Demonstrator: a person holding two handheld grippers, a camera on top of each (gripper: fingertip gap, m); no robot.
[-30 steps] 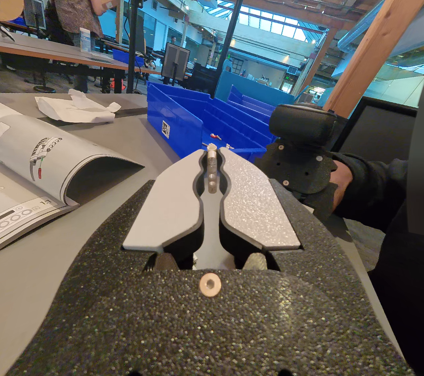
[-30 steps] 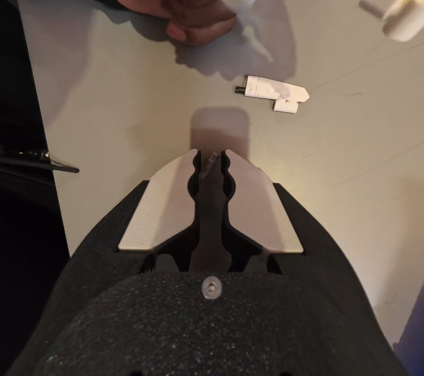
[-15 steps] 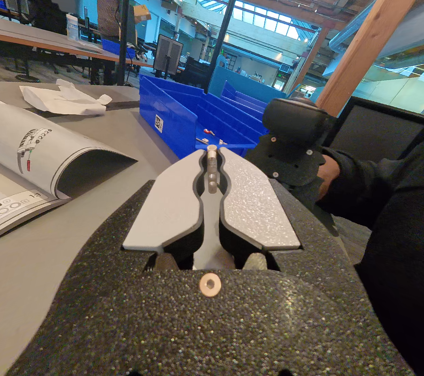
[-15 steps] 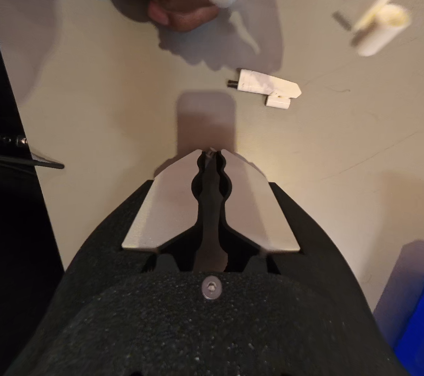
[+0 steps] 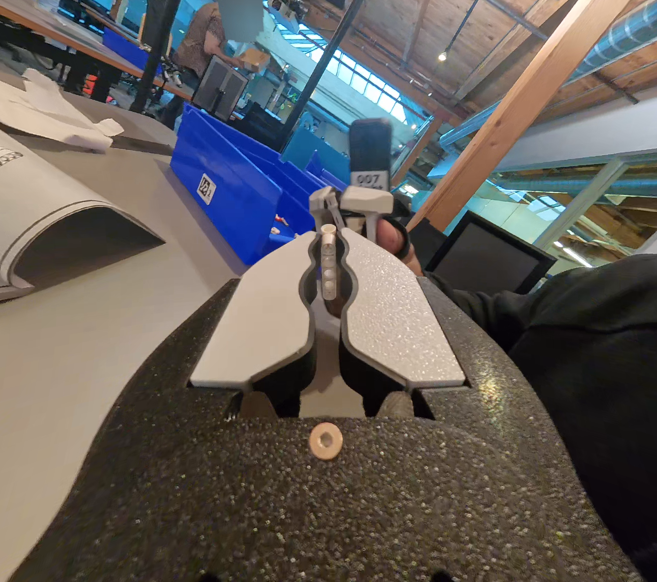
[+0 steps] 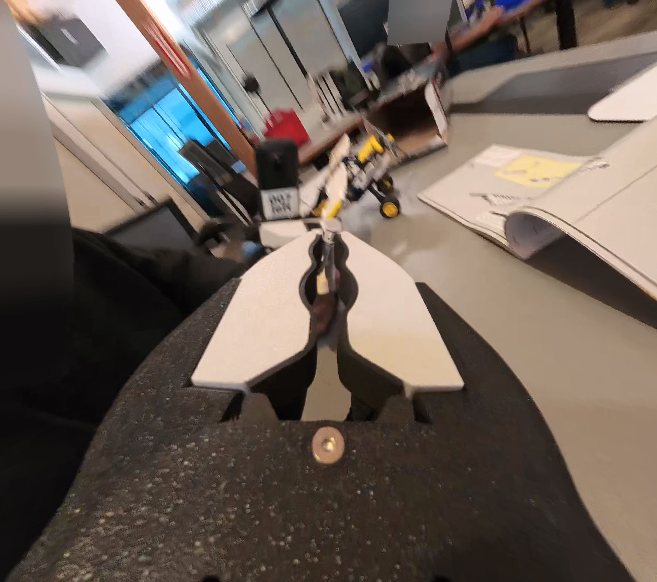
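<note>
My left gripper (image 5: 329, 236) is shut on a light grey beam with holes (image 5: 329, 266) that stands upright between its pads; a pale round stud shows at the beam's top. It hovers above the grey table (image 5: 89, 334). My right gripper (image 5: 337, 206) faces it from just beyond, fingers pointing down at the beam's top, with a small thin grey part (image 5: 336, 209) pinched between its tips. In the blurred right wrist view my right gripper (image 6: 329, 238) has its jaws nearly together on that thin part (image 6: 329, 240).
A blue bin (image 5: 227, 188) with small parts stands behind the grippers. An open booklet (image 5: 53, 209) lies on the left and also shows in the right wrist view (image 6: 533, 202). Crumpled white paper (image 5: 53, 117), a yellow-wheeled brick vehicle (image 6: 366, 174) and a black screen (image 5: 487, 259) are nearby. The grippers are tip to tip, or close to it. Between my left fingertips and the yellow-wheeled brick vehicle (image 6: 366, 174) there is roughly 25 cm.
My right gripper closed on a small part lying on the table, lifted it and swung up to face the left gripper. The left gripper tilted upward, still holding the beam.
</note>
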